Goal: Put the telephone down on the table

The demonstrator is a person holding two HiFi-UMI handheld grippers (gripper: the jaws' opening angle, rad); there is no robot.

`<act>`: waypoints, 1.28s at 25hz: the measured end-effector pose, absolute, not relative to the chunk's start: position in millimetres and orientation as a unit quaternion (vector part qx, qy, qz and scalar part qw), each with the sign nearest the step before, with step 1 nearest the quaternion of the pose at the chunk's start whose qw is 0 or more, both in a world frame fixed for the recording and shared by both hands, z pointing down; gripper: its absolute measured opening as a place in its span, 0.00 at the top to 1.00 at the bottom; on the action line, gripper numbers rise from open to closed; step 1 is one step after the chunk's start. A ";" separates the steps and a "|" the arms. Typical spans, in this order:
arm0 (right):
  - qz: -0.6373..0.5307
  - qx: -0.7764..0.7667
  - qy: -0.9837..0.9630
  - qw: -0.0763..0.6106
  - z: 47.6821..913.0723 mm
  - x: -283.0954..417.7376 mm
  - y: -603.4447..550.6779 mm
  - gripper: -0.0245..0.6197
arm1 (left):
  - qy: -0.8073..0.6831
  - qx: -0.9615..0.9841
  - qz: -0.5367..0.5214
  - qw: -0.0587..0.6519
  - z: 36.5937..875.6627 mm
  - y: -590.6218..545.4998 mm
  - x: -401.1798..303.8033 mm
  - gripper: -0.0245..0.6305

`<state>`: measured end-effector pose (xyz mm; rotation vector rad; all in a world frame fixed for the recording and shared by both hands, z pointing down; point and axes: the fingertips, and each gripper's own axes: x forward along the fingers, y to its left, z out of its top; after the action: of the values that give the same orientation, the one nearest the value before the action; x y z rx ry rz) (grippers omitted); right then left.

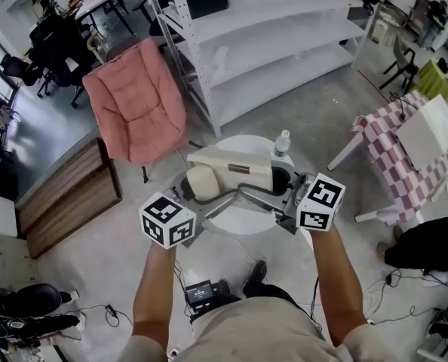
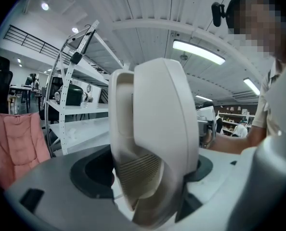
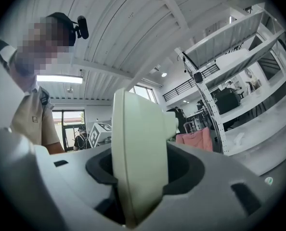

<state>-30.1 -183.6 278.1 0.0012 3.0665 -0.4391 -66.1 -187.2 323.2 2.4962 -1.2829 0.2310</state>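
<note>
From overhead, the cream telephone (image 1: 228, 173) covers much of the round table (image 1: 243, 223); whether they touch is unclear. Only the 2 gripper views show the left gripper (image 2: 148, 177) and right gripper (image 3: 143, 177) fingers pinching its opposite ends.

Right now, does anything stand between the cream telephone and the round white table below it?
Nothing visible does. A clear plastic bottle stands near the round white table's far edge, beside the cream telephone.

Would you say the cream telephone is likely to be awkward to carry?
Probably rigid: the telephone shows no bending in the grip. Its smooth shell may slip. With the left hand-held gripper and right hand-held gripper each clamping an end, it seems too bulky for one.
</note>
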 end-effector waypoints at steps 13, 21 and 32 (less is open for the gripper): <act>-0.207 0.012 0.978 0.019 350.9 -49.1 -239.7 0.64 | -0.456 0.857 0.107 0.217 396.1 -236.4 -85.5 0.38; -0.249 0.000 0.969 0.014 409.7 -75.6 -264.0 0.64 | -0.446 0.850 0.116 0.255 456.1 -257.2 -111.4 0.38; -0.308 -0.022 0.951 0.007 494.7 -108.5 -293.8 0.64 | -0.424 0.842 0.135 0.305 541.2 -282.2 -144.0 0.38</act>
<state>-108.5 -293.8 494.7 -0.0691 2.9739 -0.9626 -144.0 -282.2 541.2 2.2297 -1.1235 0.3574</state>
